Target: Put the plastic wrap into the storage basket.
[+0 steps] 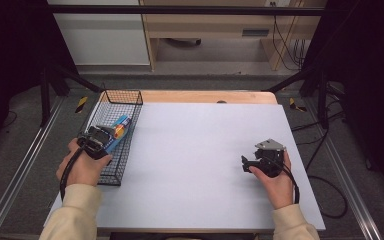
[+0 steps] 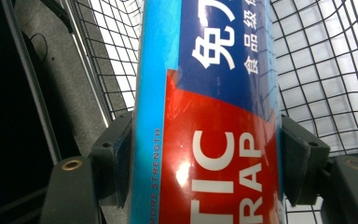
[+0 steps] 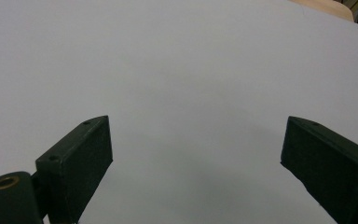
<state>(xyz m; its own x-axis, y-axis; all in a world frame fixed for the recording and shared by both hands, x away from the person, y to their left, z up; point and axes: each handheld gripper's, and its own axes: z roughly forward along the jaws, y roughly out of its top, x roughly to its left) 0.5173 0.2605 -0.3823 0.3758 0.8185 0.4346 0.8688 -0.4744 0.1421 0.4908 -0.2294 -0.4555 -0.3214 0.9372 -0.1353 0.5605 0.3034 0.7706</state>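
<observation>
Both my forearms come in from the bottom of the high view, sleeves cream, hands wrapped round the handles. My right hand [image 1: 274, 181] rests on the white table [image 1: 200, 165] near its right edge, holding the right tongs [image 1: 246, 163] pointed left across the bare surface. In the right gripper view its jaws stand spread wide, with nothing between them but table.

My left hand [image 1: 82, 167] sits at the table's left edge, at the near end of the wire basket [image 1: 111, 175], with the left tongs [image 1: 111, 134] reaching forward over the basket. They are pinching a long box [image 2: 209, 112], blue and red, printed with white lettering; in the left gripper view both pads press flat on its two sides. The box runs away from me along the basket's length, inside the mesh walls; whether it touches the basket floor I cannot tell.

Farther off, a strip of bare wood [image 1: 207, 96] shows behind the white top.
</observation>
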